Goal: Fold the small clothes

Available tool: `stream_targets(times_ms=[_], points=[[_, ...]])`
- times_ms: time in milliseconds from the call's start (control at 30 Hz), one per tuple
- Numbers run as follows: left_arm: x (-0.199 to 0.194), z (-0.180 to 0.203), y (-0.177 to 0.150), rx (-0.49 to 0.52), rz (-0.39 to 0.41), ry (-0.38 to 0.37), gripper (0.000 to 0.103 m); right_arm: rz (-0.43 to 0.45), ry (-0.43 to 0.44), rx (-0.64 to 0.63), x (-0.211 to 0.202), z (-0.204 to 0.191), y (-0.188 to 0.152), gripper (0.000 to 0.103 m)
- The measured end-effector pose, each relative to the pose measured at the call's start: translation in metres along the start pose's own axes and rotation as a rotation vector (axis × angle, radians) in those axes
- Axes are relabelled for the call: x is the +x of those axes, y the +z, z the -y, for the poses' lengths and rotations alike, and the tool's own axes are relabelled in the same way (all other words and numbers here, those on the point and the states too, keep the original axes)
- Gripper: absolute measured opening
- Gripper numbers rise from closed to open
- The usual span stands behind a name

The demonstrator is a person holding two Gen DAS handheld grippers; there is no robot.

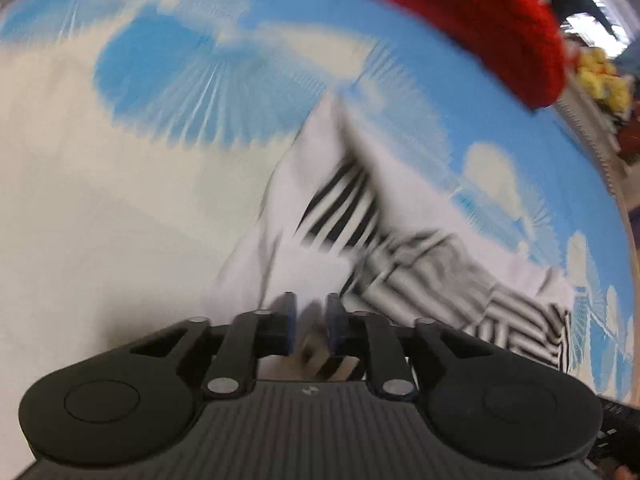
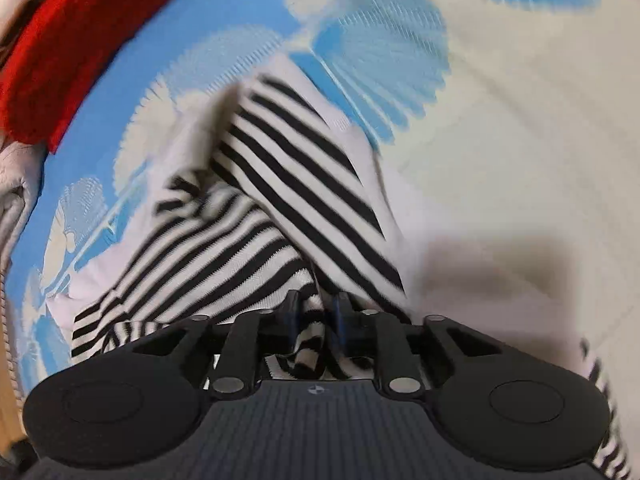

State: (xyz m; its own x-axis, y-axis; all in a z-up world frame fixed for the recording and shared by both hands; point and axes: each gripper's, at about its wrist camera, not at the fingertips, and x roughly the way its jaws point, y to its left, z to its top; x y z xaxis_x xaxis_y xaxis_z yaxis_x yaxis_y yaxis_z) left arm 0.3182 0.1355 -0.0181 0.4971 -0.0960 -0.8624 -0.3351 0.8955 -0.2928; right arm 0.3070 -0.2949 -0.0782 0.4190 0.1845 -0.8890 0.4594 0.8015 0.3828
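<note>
On the blue and white sheet (image 1: 80,200), the left gripper (image 1: 311,320) hangs over the near edge of the black-and-white striped garment (image 2: 288,184), jaws apart with no cloth pinched, and the right gripper (image 2: 316,320) clamps a bunched striped fold, a red cloth (image 2: 80,48) lying beyond.

Left gripper (image 1: 311,320) angled steeply down, fingers slightly apart; right gripper (image 2: 317,320) likewise, fingers narrowly parted.
</note>
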Motion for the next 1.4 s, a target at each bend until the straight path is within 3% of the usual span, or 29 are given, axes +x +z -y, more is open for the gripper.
stream_targets(times_ms=[100, 167, 200, 233, 300, 333, 400, 500, 633, 733, 800, 867, 1000, 1067, 1100, 1167, 1233, 1400], points=[[-0.018, 0.027, -0.001, 0.13, 0.098, -0.05, 0.033, 0.172, -0.002, -0.072, -0.028, -0.015, 0.001, 0.031], [-0.015, 0.039, -0.005, 0.186, 0.083, -0.116, 0.033, 0.261, 0.033, -0.133, -0.041, -0.025, -0.002, 0.034], [-0.009, 0.041, -0.007, 0.197, 0.043, -0.148, 0.033, 0.265, 0.073, -0.165, -0.042, -0.028, -0.002, 0.035], [0.002, 0.039, -0.008, 0.189, -0.011, -0.168, 0.033, 0.241, 0.117, -0.194, -0.039, -0.03, -0.002, 0.036], [0.025, 0.026, -0.008, 0.145, -0.095, -0.109, 0.031, 0.115, 0.196, -0.225, -0.021, -0.032, -0.003, 0.039], [0.035, 0.017, -0.008, 0.12, -0.133, -0.058, 0.027, 0.042, 0.184, -0.216, -0.007, -0.03, -0.004, 0.039], [0.033, 0.009, -0.003, 0.079, -0.143, -0.08, 0.024, -0.05, 0.076, -0.193, 0.017, -0.02, -0.007, 0.036], [0.015, 0.02, 0.0, 0.155, -0.086, -0.085, 0.026, -0.053, 0.092, -0.175, 0.018, -0.018, -0.002, 0.034], [0.004, 0.038, -0.013, 0.25, -0.093, -0.223, 0.026, 0.026, 0.211, -0.247, -0.005, -0.03, -0.001, 0.04], [0.015, 0.044, -0.027, 0.332, -0.144, -0.212, 0.027, -0.054, 0.318, -0.333, 0.002, -0.043, -0.011, 0.043], [0.031, 0.042, -0.032, 0.376, -0.201, -0.127, 0.021, -0.152, 0.27, -0.395, 0.021, -0.046, -0.02, 0.046], [0.031, 0.04, -0.031, 0.403, -0.201, -0.132, 0.021, -0.178, 0.156, -0.41, 0.035, -0.04, -0.025, 0.043], [0.014, 0.032, -0.021, 0.386, -0.133, -0.147, 0.021, -0.145, 0.203, -0.396, 0.022, -0.038, -0.015, 0.044], [0.017, 0.025, -0.019, 0.405, -0.148, -0.1, 0.021, -0.128, 0.207, -0.39, 0.014, -0.031, -0.009, 0.044], [0.02, 0.019, -0.019, 0.408, -0.166, -0.073, 0.019, -0.126, 0.189, -0.384, 0.012, -0.029, -0.006, 0.044], [0.019, 0.013, -0.019, 0.402, -0.194, -0.089, 0.018, -0.128, 0.129, -0.386, 0.007, -0.026, -0.001, 0.044], [0.005, 0.009, -0.018, 0.416, -0.178, -0.096, 0.019, -0.125, 0.053, -0.398, 0.011, -0.02, -0.002, 0.044], [0.004, -0.004, -0.037, 0.457, -0.175, -0.089, 0.019, -0.127, 0.058, -0.408, 0.008, -0.004, -0.009, 0.044]])
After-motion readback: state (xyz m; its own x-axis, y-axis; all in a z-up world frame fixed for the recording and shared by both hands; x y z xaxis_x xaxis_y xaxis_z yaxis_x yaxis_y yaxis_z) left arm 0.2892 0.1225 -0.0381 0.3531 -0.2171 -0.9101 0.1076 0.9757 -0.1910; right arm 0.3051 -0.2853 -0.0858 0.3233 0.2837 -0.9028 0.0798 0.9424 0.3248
